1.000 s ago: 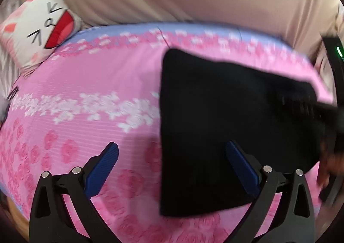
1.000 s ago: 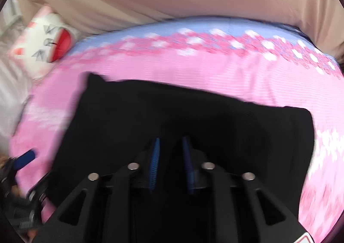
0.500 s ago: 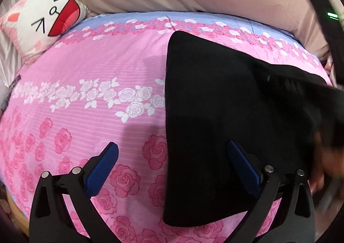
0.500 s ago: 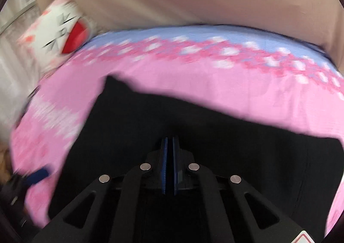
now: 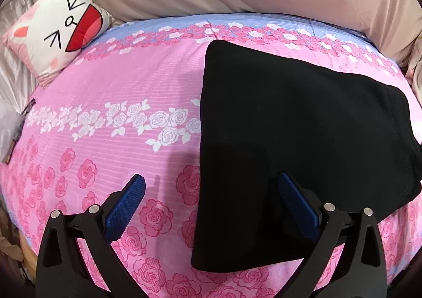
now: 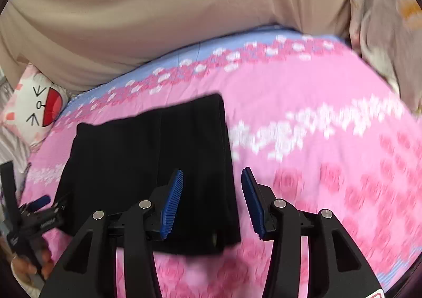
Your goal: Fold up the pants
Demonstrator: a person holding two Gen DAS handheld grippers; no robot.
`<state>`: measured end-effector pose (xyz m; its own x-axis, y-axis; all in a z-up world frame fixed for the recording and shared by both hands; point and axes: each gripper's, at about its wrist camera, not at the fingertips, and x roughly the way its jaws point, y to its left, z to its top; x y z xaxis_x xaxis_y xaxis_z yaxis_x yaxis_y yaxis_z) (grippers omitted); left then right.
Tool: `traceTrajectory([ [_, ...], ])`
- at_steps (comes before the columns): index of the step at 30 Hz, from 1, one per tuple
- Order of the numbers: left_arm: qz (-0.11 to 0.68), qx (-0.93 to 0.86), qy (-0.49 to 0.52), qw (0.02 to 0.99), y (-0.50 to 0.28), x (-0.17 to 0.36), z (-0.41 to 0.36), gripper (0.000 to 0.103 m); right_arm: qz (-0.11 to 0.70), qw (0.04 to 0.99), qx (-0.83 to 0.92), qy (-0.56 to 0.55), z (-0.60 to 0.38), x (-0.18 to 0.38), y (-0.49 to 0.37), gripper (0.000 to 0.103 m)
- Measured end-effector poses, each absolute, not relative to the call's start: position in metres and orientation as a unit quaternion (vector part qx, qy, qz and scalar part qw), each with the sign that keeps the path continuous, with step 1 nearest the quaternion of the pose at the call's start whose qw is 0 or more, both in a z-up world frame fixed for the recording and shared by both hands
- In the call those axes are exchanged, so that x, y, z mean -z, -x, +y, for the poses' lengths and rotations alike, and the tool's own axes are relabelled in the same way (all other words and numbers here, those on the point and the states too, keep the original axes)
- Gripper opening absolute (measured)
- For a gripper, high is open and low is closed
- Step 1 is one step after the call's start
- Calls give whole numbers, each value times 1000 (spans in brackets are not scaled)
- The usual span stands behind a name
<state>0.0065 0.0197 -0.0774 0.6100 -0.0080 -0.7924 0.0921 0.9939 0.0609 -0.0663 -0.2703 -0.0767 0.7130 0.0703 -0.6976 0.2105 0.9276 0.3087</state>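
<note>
Pants (image 6: 150, 166) lie folded flat mid-bed, toward the far edge. Right gripper (image 6: 212, 200) has just opened halfway, releasing them (nothing between the pads); left gripper (image 5: 211, 205) gapes wide, empty. Fold looks finished.

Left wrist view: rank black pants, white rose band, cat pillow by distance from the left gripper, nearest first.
From the left gripper:
1. black pants, under its right finger.
2. white rose band, mid-bed, ahead left.
3. cat pillow, far upper left by the beige sheet.
</note>
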Motion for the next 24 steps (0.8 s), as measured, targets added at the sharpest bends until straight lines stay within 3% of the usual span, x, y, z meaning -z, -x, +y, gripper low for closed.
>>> traceTrajectory([
  [1,439,24,-51,897,-6,77,19,98,380,904,26,-194,-269,80,67,58],
  [3,436,20,-55,898,-4,76,17,98,385,902,7,-196,-263,88,65,63],
  [5,434,16,-59,899,-2,75,17,98,385,907,19,-168,-253,92,64,46],
  [6,433,15,-59,899,-1,73,18,98,385,910,31,-152,-251,91,68,32],
  [9,422,28,-40,905,11,58,29,98,356,916,-13,-186,-261,74,92,29],
  [11,418,47,-12,907,15,54,41,98,362,917,2,-168,-266,81,95,37],
  [12,424,57,0,904,13,58,45,98,382,911,24,-154,-270,93,91,52],
  [13,444,70,14,893,6,70,49,98,390,906,26,-165,-274,100,91,60],
  [15,493,98,67,862,-9,98,56,98,384,893,-12,-235,-286,111,93,64],
  [18,474,113,129,864,-3,99,63,98,390,871,-41,-297,-293,128,84,71],
  [21,460,126,116,871,-2,101,49,98,365,871,-60,-324,-291,134,75,91],
  [23,452,125,113,876,0,101,41,97,364,875,-66,-313,-282,134,63,84],
  [24,450,132,118,875,0,101,39,82,367,875,-65,-310,-278,135,58,68],
])
